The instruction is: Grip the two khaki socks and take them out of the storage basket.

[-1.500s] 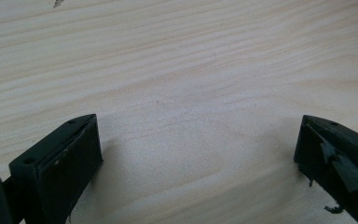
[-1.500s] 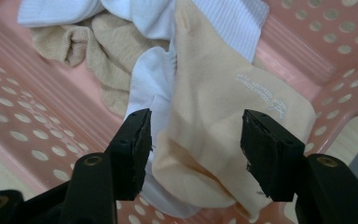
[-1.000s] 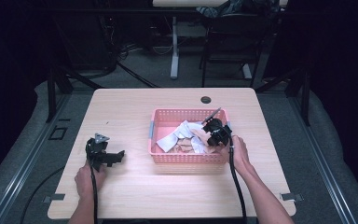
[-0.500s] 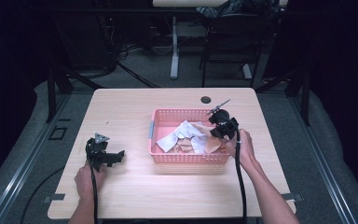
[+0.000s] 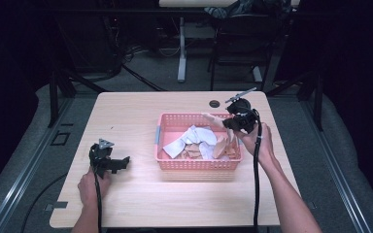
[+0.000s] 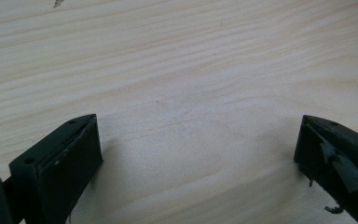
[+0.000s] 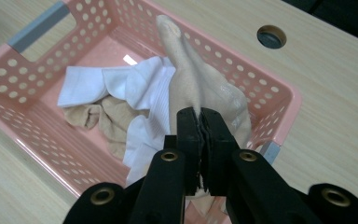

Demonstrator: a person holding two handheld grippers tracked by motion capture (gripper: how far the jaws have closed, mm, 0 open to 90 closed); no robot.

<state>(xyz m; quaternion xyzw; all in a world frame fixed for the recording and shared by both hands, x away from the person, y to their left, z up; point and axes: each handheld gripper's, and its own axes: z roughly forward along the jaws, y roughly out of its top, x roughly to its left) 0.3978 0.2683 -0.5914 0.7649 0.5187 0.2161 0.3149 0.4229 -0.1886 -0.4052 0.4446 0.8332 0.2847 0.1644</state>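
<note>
Right gripper (image 5: 230,122) now higher over the basket's (image 5: 175,118) right rim, shifted toward frame upper right. Beige sock (image 7: 191,81) pinched between its jaws, lifted clear of the pile.

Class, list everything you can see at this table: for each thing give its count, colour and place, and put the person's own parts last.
Table: one, light wood, centre of the high view.
Basket: one, pink, perforated, right of the table's middle.
Beige sock: one, pinched and lifted over the basket.
White cloths: several, heaped in the basket.
Tan cloths: count unclear, under the white ones.
Cable hole: one, dark, far edge of the table.
Left gripper: black, jaws apart, low over bare table.
Right gripper: black, shut on the beige sock.
Hands: two, one on each gripper.
</note>
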